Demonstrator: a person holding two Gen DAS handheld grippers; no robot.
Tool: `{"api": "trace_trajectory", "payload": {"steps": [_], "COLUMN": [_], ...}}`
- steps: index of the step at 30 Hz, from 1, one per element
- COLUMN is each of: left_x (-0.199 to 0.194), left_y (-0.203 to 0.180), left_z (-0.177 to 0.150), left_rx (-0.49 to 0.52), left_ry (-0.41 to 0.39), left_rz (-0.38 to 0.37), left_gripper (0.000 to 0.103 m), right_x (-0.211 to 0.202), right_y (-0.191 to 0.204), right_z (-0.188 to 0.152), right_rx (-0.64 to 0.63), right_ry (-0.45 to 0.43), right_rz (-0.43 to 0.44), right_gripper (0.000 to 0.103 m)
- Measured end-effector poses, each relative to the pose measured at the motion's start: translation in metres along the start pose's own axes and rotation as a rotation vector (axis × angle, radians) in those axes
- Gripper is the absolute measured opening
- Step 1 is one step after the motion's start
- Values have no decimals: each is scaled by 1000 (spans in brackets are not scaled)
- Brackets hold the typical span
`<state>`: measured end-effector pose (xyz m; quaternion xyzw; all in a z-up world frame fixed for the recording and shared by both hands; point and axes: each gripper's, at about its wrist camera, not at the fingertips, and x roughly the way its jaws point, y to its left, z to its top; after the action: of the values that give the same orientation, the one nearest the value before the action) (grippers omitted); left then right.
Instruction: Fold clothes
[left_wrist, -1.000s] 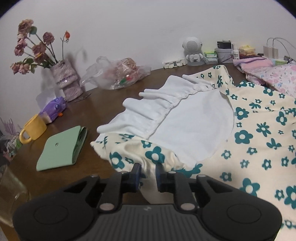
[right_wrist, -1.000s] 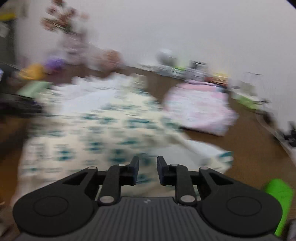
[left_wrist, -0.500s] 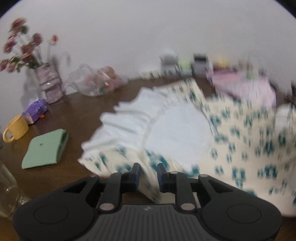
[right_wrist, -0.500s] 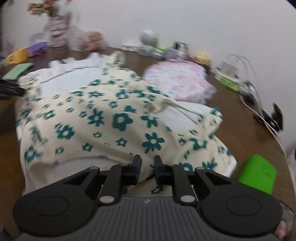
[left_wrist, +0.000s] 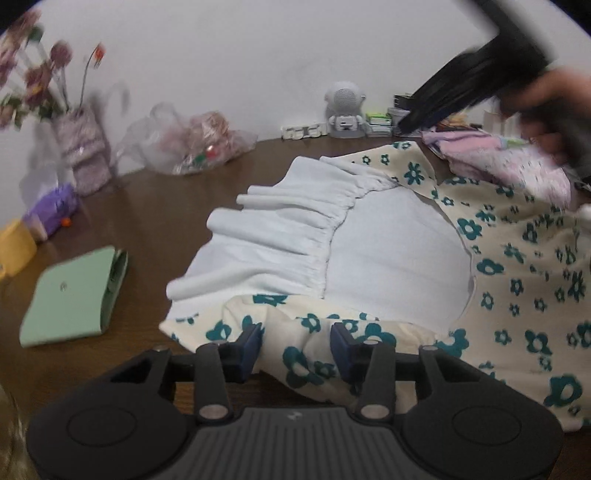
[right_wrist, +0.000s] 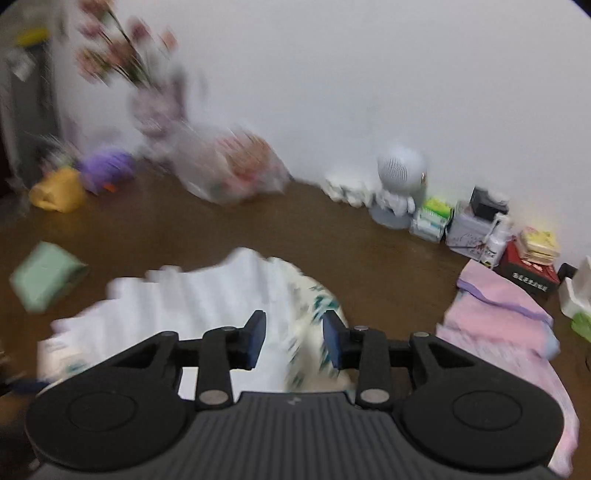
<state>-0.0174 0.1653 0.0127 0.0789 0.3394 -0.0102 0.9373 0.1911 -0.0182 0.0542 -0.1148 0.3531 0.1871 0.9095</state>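
Cream floral garment (left_wrist: 517, 266) lengthwise rightward, white ruffled hem (left_wrist: 280, 236) leftward.

On the brown wooden worktop (left_wrist: 177, 206) before me lies the cream dress with teal flowers (left_wrist: 517, 280). Left of it lies the flat green pouch (left_wrist: 70, 291); behind that stands the yellow mug (left_wrist: 14, 247). The pink folded cloth (right_wrist: 506, 325) lies to the right, the white round-headed figure (right_wrist: 400, 192) behind, against the wall.

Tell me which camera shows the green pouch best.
The left wrist view: the green pouch lies sharp and whole on the table, flap edge visible. The right wrist view shows only a motion-blurred green block at far left.
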Motion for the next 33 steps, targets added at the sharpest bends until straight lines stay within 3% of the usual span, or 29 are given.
{"api": "trace_trajectory", "payload": {"steps": [2, 4, 6, 8, 11, 12, 15, 17, 20, 21, 25, 28, 33], "left_x": [0, -1, -1, -2, -3, -3, -11, -23, -29, -28, -21, -13, 2], "left_y": [2, 3, 5, 6, 9, 9, 17, 26, 42, 47, 48, 42, 33], "left_z": [-1, -2, -4, -5, -7, -7, -9, -11, -12, -11, -6, -2, -1], "left_rx": [-16, -32, -48, -64, -88, -96, -84, -63, -62, -67, -56, -45, -24], "left_ry": [0, 1, 1, 1, 2, 2, -6, -49, -78, -75, -71, -59, -29], "left_rz": [-9, -18, -26, -35, -48, -53, -64, -53, -63, -78, -113, -122, -135], "left_gripper": [41, 41, 41, 41, 42, 43, 47, 51, 64, 64, 63, 52, 40], "right_x": [43, 74, 69, 40, 31, 32, 23, -15, -72, -91, -156, -191, -214], "right_y": [8, 15, 32, 68, 118, 123, 114, 97, 72, 63, 50, 60, 61], "right_z": [29, 47, 36, 19, -16, -21, -25, -27, -31, -32, -93, -158, -223], "right_rx": [0, -11, -97, -294, -596, -620, -560, -488, -381, -345, -294, -311, -206], "right_ry": [38, 73, 55, -53, -36, -29, -32, -70, -126, -145, -144, -146, -119], "right_rz": [-12, -21, -6, 44, 43, 32, 8, 44, 98, 116, 239, 297, 236], "right_gripper": [30, 2, 2, 2, 6, 15, 46, 49, 63, 66, 67, 68, 64]}}
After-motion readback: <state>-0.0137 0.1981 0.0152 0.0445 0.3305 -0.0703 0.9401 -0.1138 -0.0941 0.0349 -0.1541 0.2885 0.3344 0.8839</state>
